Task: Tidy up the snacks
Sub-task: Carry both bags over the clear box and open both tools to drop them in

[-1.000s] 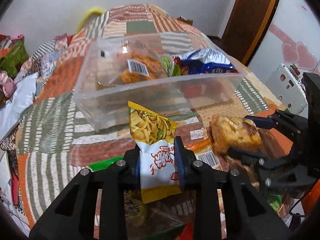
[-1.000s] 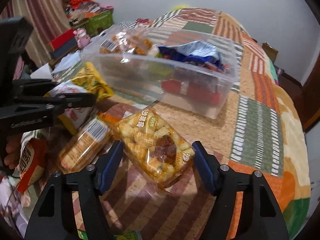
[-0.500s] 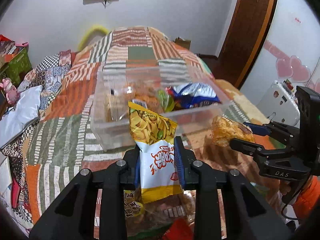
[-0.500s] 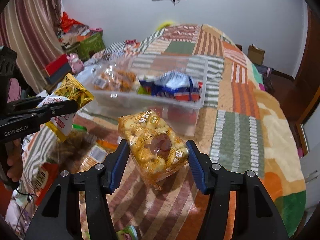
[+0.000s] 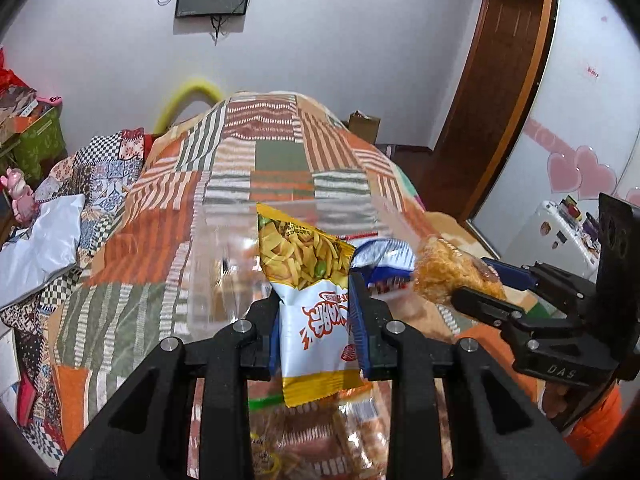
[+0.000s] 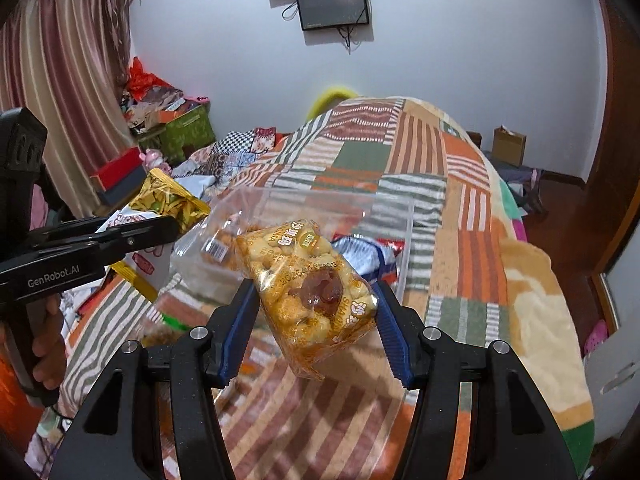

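Fingers: left gripper pinches yellow-white chip bag; right gripper clamps orange puff pack. I carry both level over clear bin, centre frame, before releasing.

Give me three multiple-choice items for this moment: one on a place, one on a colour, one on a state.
1. Where is the blue packet?
A. In the clear bin
B. In the left gripper
C. On the floor

2. What colour are the top and bottom bands of the chip bag in the left gripper?
A. Red
B. Yellow
C. Black

3. What is the right gripper doing?
A. Standing open with nothing in it
B. Shut on the puff bag
C. Resting in the bin

Answers:
1 A: the right wrist view shows the packet behind the bin's clear wall.
2 B: yellow bands show above and below the white middle.
3 B: both pads press the bag's sides and it hangs clear of the quilt.
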### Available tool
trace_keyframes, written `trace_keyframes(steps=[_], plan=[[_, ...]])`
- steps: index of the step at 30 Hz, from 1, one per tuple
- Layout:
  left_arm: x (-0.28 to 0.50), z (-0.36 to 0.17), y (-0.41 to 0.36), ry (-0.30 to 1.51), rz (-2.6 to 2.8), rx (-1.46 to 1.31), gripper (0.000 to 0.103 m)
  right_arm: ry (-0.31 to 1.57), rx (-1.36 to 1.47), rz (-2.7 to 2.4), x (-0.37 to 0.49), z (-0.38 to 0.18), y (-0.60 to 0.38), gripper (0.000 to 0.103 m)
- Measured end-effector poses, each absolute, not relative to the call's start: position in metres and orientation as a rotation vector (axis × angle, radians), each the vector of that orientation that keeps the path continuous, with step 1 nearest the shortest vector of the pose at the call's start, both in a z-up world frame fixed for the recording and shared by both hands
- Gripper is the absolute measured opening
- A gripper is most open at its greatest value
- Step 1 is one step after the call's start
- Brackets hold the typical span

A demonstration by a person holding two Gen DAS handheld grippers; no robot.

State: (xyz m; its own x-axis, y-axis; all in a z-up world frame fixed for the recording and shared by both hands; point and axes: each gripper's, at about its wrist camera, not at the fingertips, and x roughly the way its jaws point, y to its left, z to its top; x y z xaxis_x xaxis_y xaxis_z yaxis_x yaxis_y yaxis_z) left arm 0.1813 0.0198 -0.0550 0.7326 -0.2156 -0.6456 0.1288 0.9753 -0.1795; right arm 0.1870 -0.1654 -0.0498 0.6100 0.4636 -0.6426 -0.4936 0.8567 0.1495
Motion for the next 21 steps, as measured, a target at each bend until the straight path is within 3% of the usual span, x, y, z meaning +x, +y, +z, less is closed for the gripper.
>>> trace_keyframes(steps=[21], plan=[[0.256,-0.090,0.006,0.816,-0.185,-0.121,0.029,0.765,-0.028,0.542,0.238,-0.072,-0.149,0.054]])
